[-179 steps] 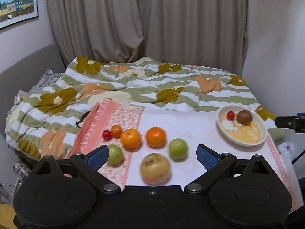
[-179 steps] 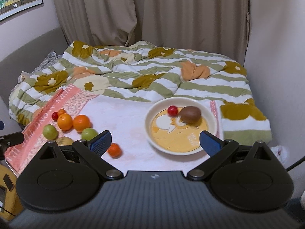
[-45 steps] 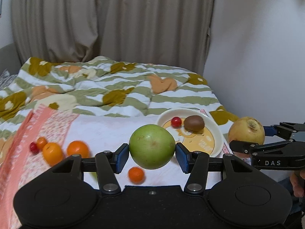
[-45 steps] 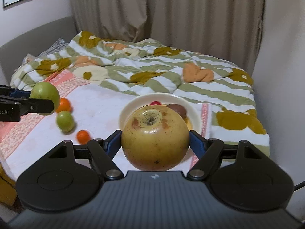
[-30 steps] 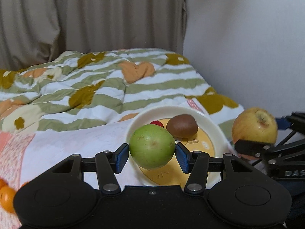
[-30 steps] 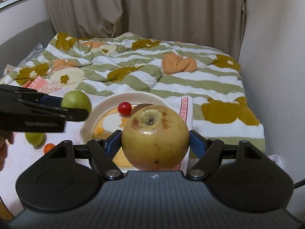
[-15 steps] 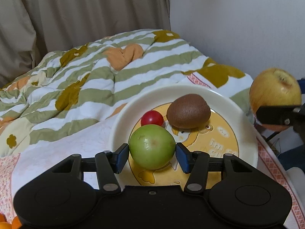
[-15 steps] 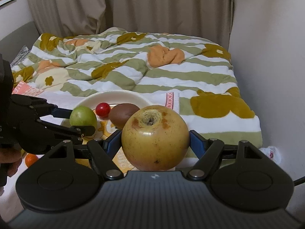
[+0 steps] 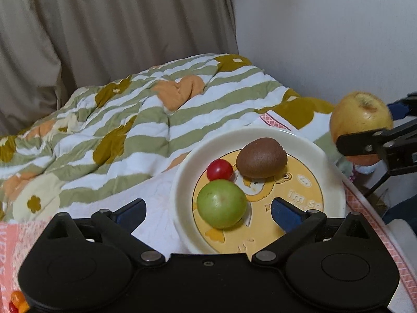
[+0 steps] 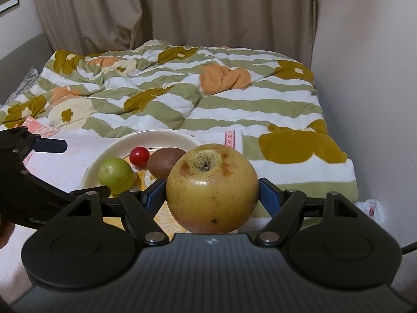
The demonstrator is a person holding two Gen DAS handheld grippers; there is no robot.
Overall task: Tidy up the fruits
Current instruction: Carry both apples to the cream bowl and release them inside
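A cream plate (image 9: pixel 316 154) with a yellow cartoon print lies on the bed. On it sit a green fruit (image 9: pixel 221 203), a red cherry tomato (image 9: pixel 219 170) and a brown kiwi (image 9: pixel 261 157). My left gripper (image 9: pixel 208 211) is open, its blue pads wide on either side of the green fruit, not touching it. My right gripper (image 10: pixel 212 194) is shut on a large yellow apple (image 10: pixel 212 187), held in the air to the right of the plate (image 10: pixel 156 137). The apple (image 9: pixel 361 120) also shows at the right of the left wrist view. The green fruit (image 10: pixel 116 174) shows in the right wrist view.
A green-striped quilt (image 9: pixel 130 120) covers the bed behind the plate. A pink patterned towel (image 9: pixel 15 237) lies under the plate, with small orange and red fruits (image 9: pixel 15 298) at its far left. A white wall (image 10: pixel 365 78) stands close on the right, curtains (image 10: pixel 182 7) behind.
My left gripper lowered the green fruit onto the plate and opened, letting it go. My right gripper still holds the yellow apple beside the plate.
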